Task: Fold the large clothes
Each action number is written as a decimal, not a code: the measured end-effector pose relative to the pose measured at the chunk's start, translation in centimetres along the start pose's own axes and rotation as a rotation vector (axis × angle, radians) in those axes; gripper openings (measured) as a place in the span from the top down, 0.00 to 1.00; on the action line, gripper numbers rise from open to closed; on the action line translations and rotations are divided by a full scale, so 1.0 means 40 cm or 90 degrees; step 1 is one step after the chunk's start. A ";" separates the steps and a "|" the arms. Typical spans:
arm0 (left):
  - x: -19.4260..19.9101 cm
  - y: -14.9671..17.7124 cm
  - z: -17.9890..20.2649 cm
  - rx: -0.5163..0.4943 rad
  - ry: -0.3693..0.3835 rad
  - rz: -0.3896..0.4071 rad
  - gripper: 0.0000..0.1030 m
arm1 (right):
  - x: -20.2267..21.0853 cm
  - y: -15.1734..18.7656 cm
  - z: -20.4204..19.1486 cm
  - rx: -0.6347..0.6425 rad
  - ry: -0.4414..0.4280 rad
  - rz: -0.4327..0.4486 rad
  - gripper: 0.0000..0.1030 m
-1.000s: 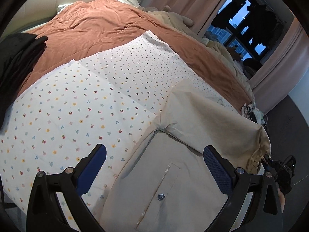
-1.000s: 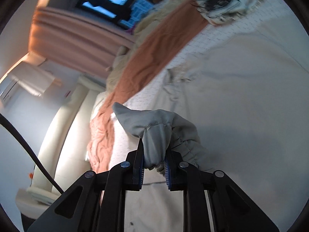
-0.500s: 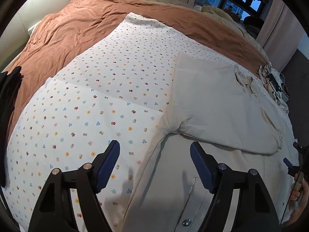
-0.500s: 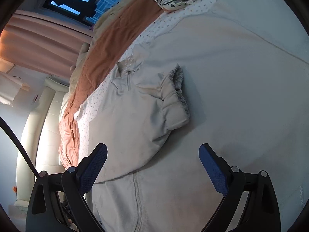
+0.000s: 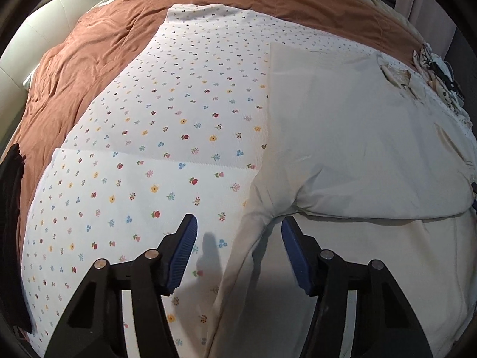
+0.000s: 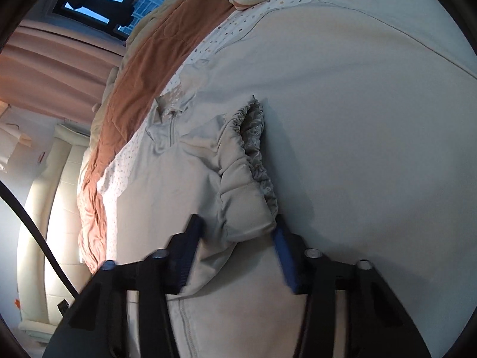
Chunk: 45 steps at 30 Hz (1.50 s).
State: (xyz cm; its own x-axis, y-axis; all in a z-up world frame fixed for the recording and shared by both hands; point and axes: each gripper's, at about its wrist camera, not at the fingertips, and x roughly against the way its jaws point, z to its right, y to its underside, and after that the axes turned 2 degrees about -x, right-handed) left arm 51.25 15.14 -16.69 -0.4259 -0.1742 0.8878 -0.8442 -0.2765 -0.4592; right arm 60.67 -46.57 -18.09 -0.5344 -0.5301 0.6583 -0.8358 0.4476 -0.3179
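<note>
Left wrist view: the left tongs (image 5: pixel 238 249) stand released above the bed, holding nothing, straddling the edge of the pale jacket (image 5: pixel 357 125) where it lies flat on the floral sheet (image 5: pixel 167 137); to fold cleanly they should, in my judgement, close on that side edge below the armpit crease. Right wrist view: the right tongs (image 6: pixel 237 252) stand released around the folded-in sleeve cuff (image 6: pixel 253 149), gripping nothing, and should clear it without dragging.

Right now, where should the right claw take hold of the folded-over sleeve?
At the gathered cuff, coming from the open end along the sleeve: its bunched, raised rim gives the fingers a ridge, while the rest lies flat on the jacket.
</note>
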 end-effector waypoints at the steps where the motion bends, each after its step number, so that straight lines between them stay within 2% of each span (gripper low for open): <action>1: -0.015 -0.002 -0.002 -0.002 -0.008 -0.008 0.50 | -0.005 0.002 -0.001 0.004 -0.004 -0.004 0.80; 2: -0.024 -0.003 -0.006 0.000 -0.009 -0.015 0.51 | -0.009 0.006 -0.003 0.008 -0.010 -0.011 0.85; 4: -0.039 -0.004 -0.022 0.009 -0.018 -0.022 0.51 | -0.015 0.013 -0.007 0.012 -0.018 -0.022 0.87; 10: -0.048 -0.008 -0.068 0.042 -0.021 -0.022 0.51 | -0.040 0.013 -0.028 0.025 -0.008 -0.037 0.88; 14: -0.040 -0.005 -0.062 0.029 -0.035 -0.022 0.51 | -0.040 -0.005 -0.024 0.027 -0.003 -0.031 0.88; 18: -0.015 -0.008 -0.064 0.026 -0.009 -0.019 0.51 | -0.018 -0.012 -0.016 0.000 -0.010 -0.045 0.85; 19: -0.009 -0.013 -0.066 0.027 -0.004 -0.020 0.51 | -0.008 -0.013 -0.013 -0.004 -0.007 -0.042 0.75; 20: 0.001 -0.017 -0.067 0.033 0.001 -0.019 0.51 | 0.010 -0.016 -0.008 -0.007 0.004 -0.031 0.58; 21: 0.017 -0.022 -0.068 0.042 0.007 -0.014 0.51 | 0.033 -0.022 -0.003 -0.007 0.011 -0.012 0.47; 22: 0.036 -0.027 -0.067 0.049 0.017 -0.003 0.51 | 0.056 -0.029 0.003 -0.011 0.010 0.008 0.31; 23: 0.055 -0.033 -0.063 0.051 0.027 0.010 0.49 | 0.082 -0.037 0.012 -0.018 0.003 0.028 0.30; 24: 0.073 -0.037 -0.056 0.048 0.036 0.020 0.39 | 0.103 -0.046 0.020 -0.026 0.000 0.041 0.30; 25: 0.090 -0.041 -0.045 0.040 0.042 0.031 0.22 | 0.129 -0.057 0.032 -0.034 -0.003 0.059 0.30; 27: 0.124 -0.048 -0.015 0.027 0.053 0.053 0.11 | 0.177 -0.069 0.061 -0.050 -0.001 0.096 0.30; 31: 0.167 -0.061 0.049 0.020 0.081 0.074 0.11 | 0.259 -0.095 0.129 -0.092 0.008 0.164 0.30; 38: 0.208 -0.060 0.189 -0.012 0.116 0.110 0.11 | 0.346 -0.133 0.244 -0.146 0.031 0.241 0.30; 40: 0.213 -0.062 0.238 -0.028 0.124 0.119 0.11 | 0.359 -0.121 0.254 -0.161 0.029 0.265 0.30; 45: 0.217 -0.059 0.348 -0.060 0.148 0.131 0.11 | 0.370 -0.100 0.325 -0.206 0.036 0.294 0.43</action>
State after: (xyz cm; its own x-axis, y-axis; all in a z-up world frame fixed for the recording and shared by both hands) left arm 54.08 1.15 -8.30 -0.6442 0.0058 0.7648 -0.7546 -0.1676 -0.6344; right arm 54.45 -65.57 -15.94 -0.8208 -0.1911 0.5383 -0.4301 0.8270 -0.3622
